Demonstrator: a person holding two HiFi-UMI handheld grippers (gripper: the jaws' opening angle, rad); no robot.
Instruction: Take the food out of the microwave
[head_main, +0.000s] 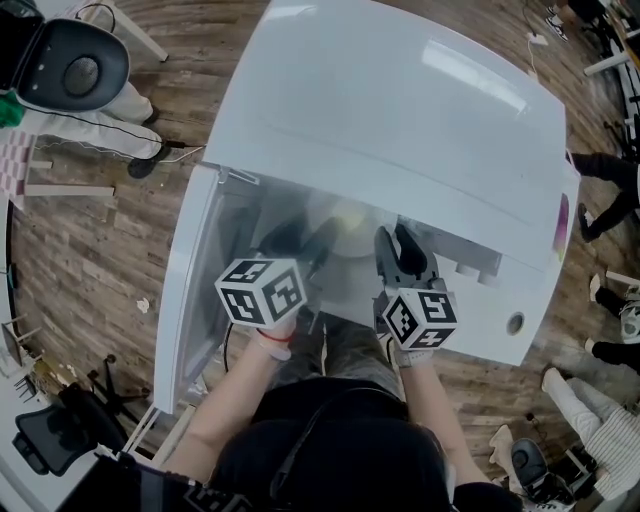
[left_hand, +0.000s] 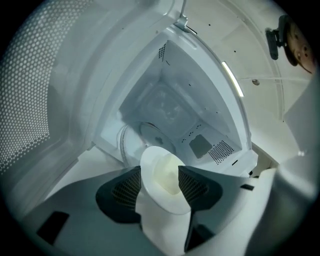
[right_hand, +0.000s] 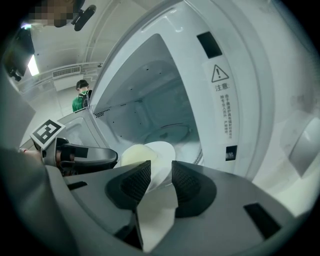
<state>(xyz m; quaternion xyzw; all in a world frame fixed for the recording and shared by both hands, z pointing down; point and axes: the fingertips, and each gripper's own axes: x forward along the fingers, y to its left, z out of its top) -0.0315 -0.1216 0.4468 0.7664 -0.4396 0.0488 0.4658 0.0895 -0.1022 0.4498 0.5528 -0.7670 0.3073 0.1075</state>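
While reaching into the open mouth of the white microwave (head_main: 400, 110), gripping a white plate (left_hand: 152, 162) from two sides at once. Clamping it with the left gripper (left_hand: 160, 176), pressing both ribbed pads against it and keeping the jaws fairly wide around it. Pinching the plate's other edge with the right gripper (right_hand: 161, 179), closing those jaws down to a narrow gap on the thin rim. Holding the plate at the front of the cavity, near the glass turntable (right_hand: 170, 132) and in front of it; not showing clearly whether lifted free of the cavity floor. Carrying a pale yellowish mound of food (left_hand: 167, 182) on the plate, between the two grippers. Leaving the door (head_main: 190, 280) swung wide open on the left. Standing close before the oven, over a wooden floor (head_main: 90, 230).
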